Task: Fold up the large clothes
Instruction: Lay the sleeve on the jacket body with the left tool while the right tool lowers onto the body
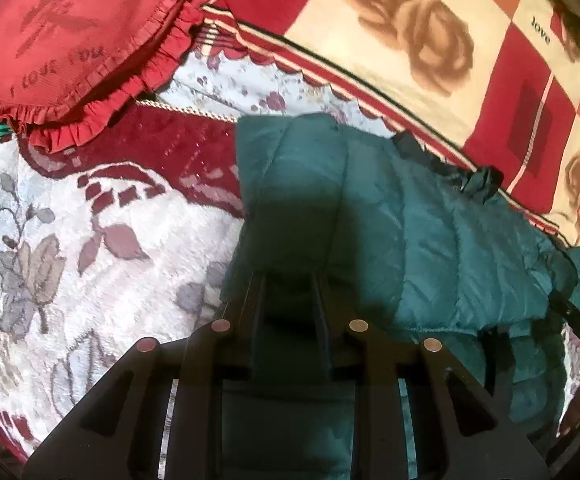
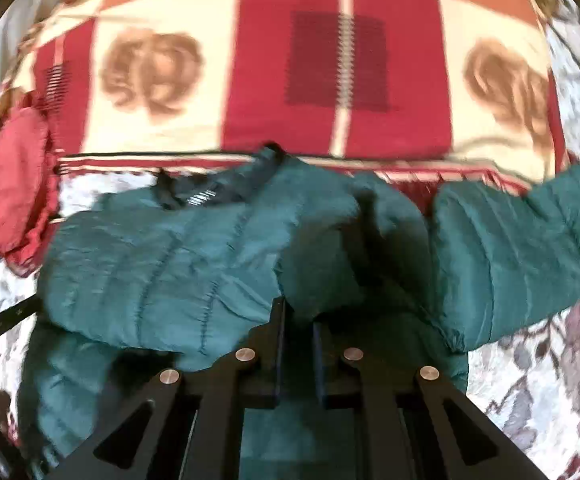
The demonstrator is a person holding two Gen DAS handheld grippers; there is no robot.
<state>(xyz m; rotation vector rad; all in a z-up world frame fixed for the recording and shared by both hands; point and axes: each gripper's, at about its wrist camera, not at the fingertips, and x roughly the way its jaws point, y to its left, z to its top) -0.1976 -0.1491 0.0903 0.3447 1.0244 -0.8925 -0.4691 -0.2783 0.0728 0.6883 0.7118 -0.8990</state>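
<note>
- While clamped narrow on a dark fold of the teal quilted jacket [image 1: 370, 208], points the left tongs [image 1: 286, 278] steeply down and toward the checked blanket [image 1: 410, 40], with teal padding filling the slim gap between the pads.
- Keeps the right tongs [image 2: 298, 312] almost fully together too, tips buried under a bulging fold of the jacket [image 2: 162, 260] and pinching it, aimed toward the checked blanket [image 2: 370, 80].
- Lies rumpled just short of the checked blanket's striped, scalloped border: the jacket, quilted side up, resting on the floral bedspread [image 1: 70, 260].
- Touches or slightly overlaps that border at the far edge, where the dark collar [image 1: 486, 180] sits; cannot tell which.
- Shows the collar [image 2: 202, 196] in the right wrist view with a short run of pale zip teeth, right against the blanket's border.
- Stretches one sleeve [image 2: 510, 260] out sideways along the blanket's border, cuff end beyond the view's edge.
- Leaves the floral bedspread [image 2: 550, 380] bare on the side of the sleeve away from the blanket.
- Sits beside the checked blanket's corner, partly over its border: a red frilled cushion [image 1: 70, 40] with woven lettering, well clear of both tongs.
- Appears in the right wrist view as a blurred red shape [image 2: 10, 184] at the blanket's near corner, close to the jacket's edge.
</note>
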